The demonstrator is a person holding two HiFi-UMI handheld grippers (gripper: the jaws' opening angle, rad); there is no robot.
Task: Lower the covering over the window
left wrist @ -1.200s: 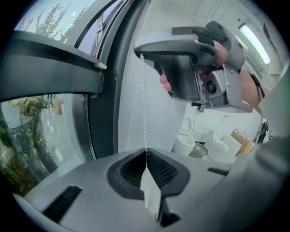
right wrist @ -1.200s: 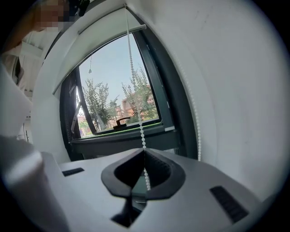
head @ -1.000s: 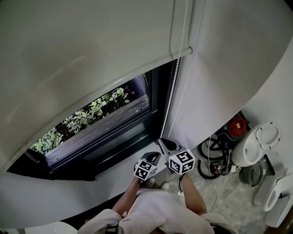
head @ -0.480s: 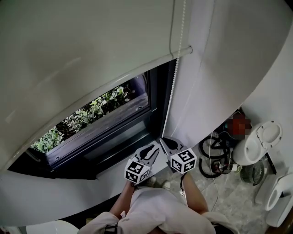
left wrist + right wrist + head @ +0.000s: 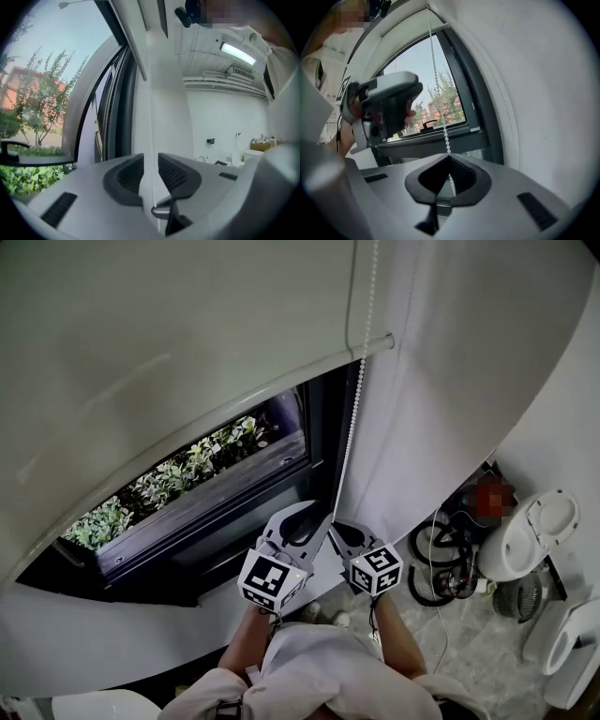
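The right gripper [image 5: 450, 156] pinches the chain [image 5: 437, 79] at its tips. The left gripper [image 5: 151, 161], just beside it and higher, has just been opening, and its jaws stand apart with the chain between them, unpressed. Beyond both, the blind [image 5: 187, 334] covers the upper window [image 5: 187, 474].

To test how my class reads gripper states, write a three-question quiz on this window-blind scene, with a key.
1. True or false: the right gripper has its jaws shut on the bead chain.
2. The jaws of the left gripper are: A) shut on a window handle; B) apart, with a thin white strand running between them; C) pressed together, empty.
3. Fill in: the roller blind covers only the ___ part of the window.
Key: 1 true; 2 B; 3 upper.
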